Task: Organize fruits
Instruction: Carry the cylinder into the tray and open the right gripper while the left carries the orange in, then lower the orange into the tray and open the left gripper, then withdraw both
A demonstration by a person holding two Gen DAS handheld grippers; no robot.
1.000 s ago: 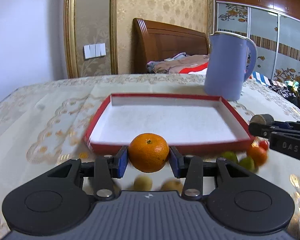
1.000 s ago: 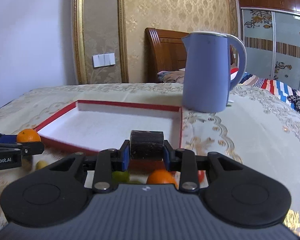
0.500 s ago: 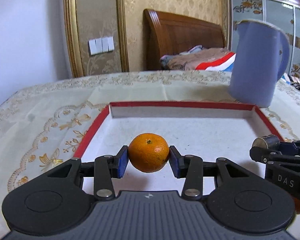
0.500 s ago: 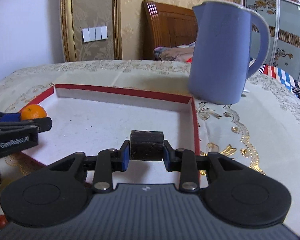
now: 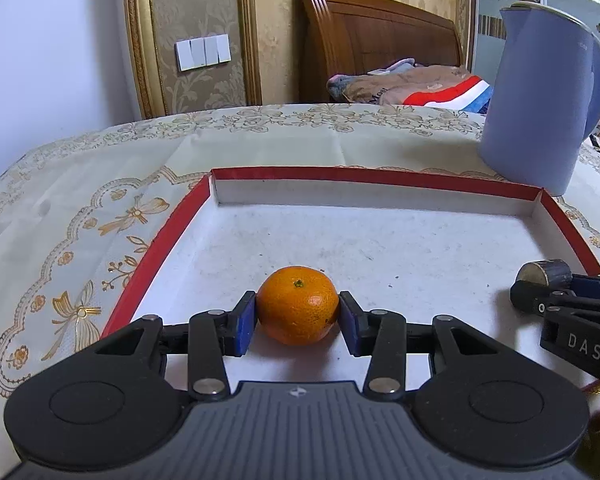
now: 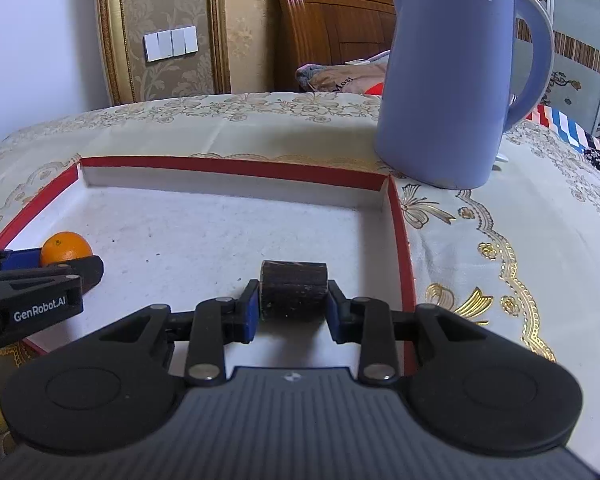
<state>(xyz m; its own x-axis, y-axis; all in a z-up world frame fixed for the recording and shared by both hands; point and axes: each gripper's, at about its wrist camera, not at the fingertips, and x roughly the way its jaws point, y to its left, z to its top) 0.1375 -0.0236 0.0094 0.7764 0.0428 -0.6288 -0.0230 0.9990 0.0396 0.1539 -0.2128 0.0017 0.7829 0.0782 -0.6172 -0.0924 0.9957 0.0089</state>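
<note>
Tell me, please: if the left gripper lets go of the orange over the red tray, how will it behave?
The orange is round and smooth, so it would probably roll a little. The tray has a flat floor and low walls all around, which should likely stop it. The left gripper leaves no visible dent, so it seems fairly firm.

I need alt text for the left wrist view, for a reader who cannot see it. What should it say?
The left gripper holds an orange between its jaws, above the white floor of a shallow red-edged tray. At the right edge, the right gripper carries a dark cylinder; a blue kettle stands behind the tray on a patterned tablecloth.
</note>
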